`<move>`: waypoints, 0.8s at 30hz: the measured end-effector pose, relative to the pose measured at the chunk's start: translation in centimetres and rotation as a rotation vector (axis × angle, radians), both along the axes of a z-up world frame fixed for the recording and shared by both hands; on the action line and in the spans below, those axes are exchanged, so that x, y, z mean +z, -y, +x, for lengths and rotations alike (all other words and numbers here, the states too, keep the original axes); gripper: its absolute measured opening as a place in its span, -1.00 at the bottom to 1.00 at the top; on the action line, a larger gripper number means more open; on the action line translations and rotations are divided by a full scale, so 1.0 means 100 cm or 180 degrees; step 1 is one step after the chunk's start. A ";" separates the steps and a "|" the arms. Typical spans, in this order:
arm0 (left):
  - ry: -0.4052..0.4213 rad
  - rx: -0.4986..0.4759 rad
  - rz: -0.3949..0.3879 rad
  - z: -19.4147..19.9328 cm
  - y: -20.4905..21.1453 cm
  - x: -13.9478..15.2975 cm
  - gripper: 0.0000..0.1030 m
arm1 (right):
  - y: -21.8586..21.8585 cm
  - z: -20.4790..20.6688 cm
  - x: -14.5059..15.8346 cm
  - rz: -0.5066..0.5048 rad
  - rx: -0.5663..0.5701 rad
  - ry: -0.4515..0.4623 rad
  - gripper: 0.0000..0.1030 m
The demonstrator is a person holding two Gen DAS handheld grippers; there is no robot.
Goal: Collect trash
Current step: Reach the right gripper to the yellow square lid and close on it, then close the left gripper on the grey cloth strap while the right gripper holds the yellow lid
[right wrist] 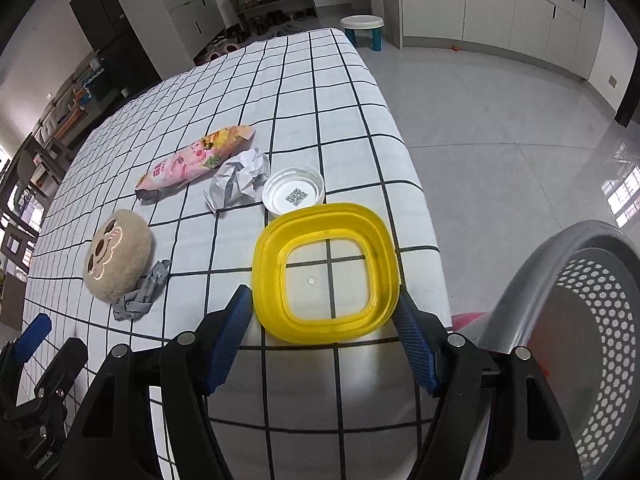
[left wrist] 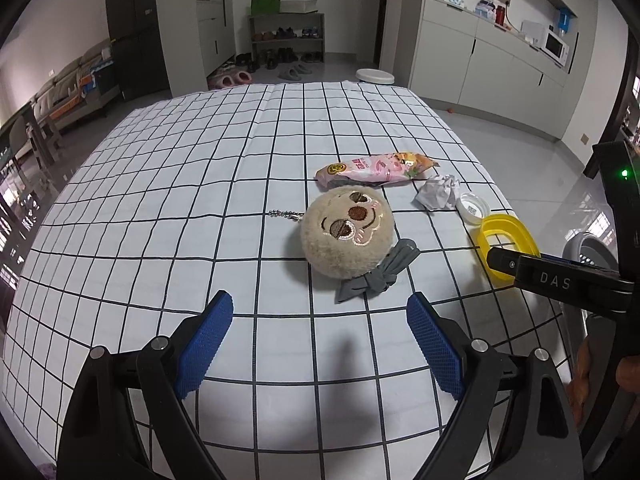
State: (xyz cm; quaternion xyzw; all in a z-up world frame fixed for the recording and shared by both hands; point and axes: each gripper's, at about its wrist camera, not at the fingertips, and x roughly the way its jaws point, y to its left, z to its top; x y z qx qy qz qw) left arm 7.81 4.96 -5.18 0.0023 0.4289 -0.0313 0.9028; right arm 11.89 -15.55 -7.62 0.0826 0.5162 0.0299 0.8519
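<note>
Risk of shoving lid (right wrist: 326, 272) off worktop (right wrist: 256, 88) edge with spread right tool (right wrist: 324, 320) straddling it unpinched; left tool (left wrist: 320, 320) spread, empty, near plush (left wrist: 346, 232).

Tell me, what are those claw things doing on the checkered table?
A person holds two grippers to collect trash. The right gripper hangs open around a yellow container near the table edge, not squeezing it. The left gripper is open and empty, near a plush sloth keychain. A snack wrapper, crumpled paper and white lid wait. A grey mesh bin stands beside the table.
</note>
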 end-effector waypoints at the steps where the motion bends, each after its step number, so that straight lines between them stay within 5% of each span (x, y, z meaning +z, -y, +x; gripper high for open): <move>1: -0.0008 0.0003 0.0003 0.001 0.000 -0.001 0.69 | -0.001 0.001 0.000 -0.0007 0.0002 0.0006 0.32; 24: -0.0110 0.0054 0.0010 0.005 -0.006 -0.014 0.69 | -0.020 0.013 -0.001 -0.0125 0.0066 0.0070 0.39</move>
